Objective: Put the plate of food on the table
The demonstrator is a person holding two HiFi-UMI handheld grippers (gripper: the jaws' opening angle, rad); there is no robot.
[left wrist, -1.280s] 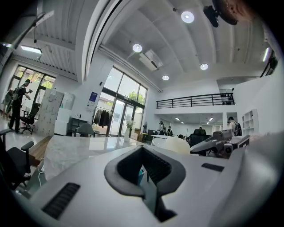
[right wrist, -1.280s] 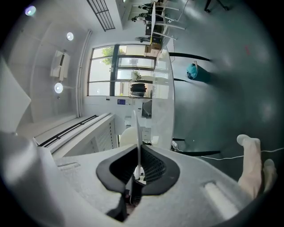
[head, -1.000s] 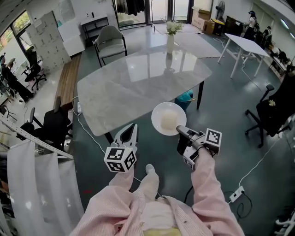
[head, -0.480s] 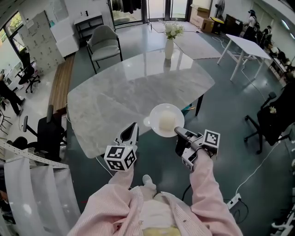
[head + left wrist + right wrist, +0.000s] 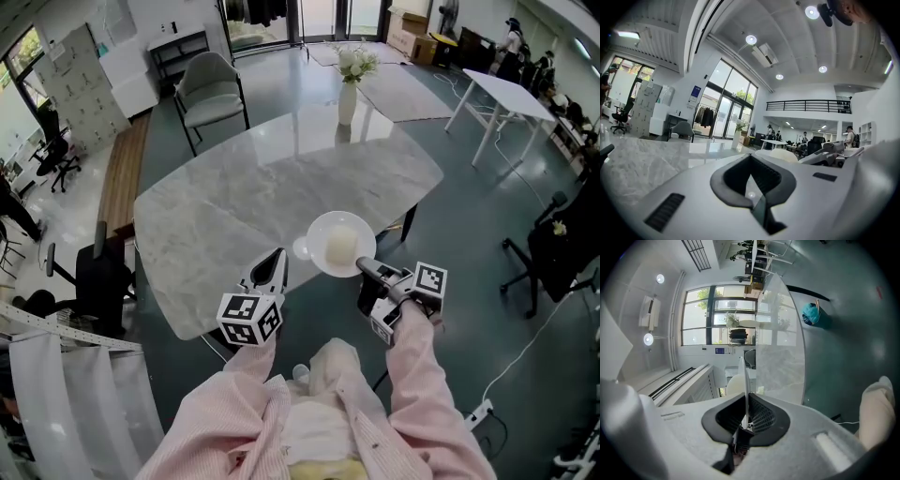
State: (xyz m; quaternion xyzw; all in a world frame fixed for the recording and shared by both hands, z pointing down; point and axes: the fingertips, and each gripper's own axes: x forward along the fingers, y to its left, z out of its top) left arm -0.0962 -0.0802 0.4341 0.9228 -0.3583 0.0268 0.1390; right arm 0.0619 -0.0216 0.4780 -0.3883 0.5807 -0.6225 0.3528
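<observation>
Clamping the plate (image 5: 321, 228) by its rim is the right tool (image 5: 362, 265); left tool (image 5: 274, 260) closed.

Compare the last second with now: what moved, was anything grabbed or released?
The person stepped toward the table, carrying the plate from beside its near edge to over that edge. Nothing grabbed or released: the right gripper still pinches the plate's rim, the left gripper stays shut and empty.

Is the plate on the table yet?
Not yet. Done: the plate is picked up, food on it. In hand: the right tool grips its rim by the near edge of the table. Left: setting it down and letting go.
</observation>
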